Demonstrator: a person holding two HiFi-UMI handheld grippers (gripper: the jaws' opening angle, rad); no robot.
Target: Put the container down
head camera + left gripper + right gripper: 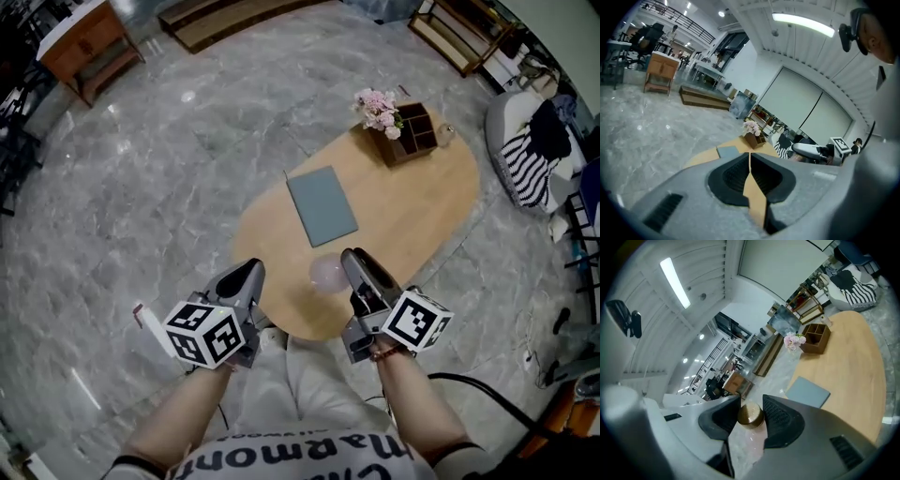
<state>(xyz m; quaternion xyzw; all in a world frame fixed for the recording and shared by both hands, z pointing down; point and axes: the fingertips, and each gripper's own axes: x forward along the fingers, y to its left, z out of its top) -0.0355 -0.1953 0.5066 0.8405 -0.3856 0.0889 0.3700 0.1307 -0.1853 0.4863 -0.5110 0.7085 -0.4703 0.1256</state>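
Note:
The container (327, 274) is a pale pink, see-through jar with a round gold-brown lid (750, 414). My right gripper (750, 400) is shut on it just under the lid, one pad on each side. In the head view the right gripper (349, 262) holds it over the near end of the oval wooden table (422, 202). I cannot tell whether its base touches the tabletop. My left gripper (251, 272) hovers at the table's near left edge, apart from the container. In its own view the left gripper (749, 155) has its jaws together with nothing between them.
A grey-blue flat pad (322, 204) lies in the middle of the table. A wooden organiser box (412, 131) with pink flowers (378, 110) stands at the far end. A striped cushion seat (530, 150) is to the right. Grey marble floor surrounds the table.

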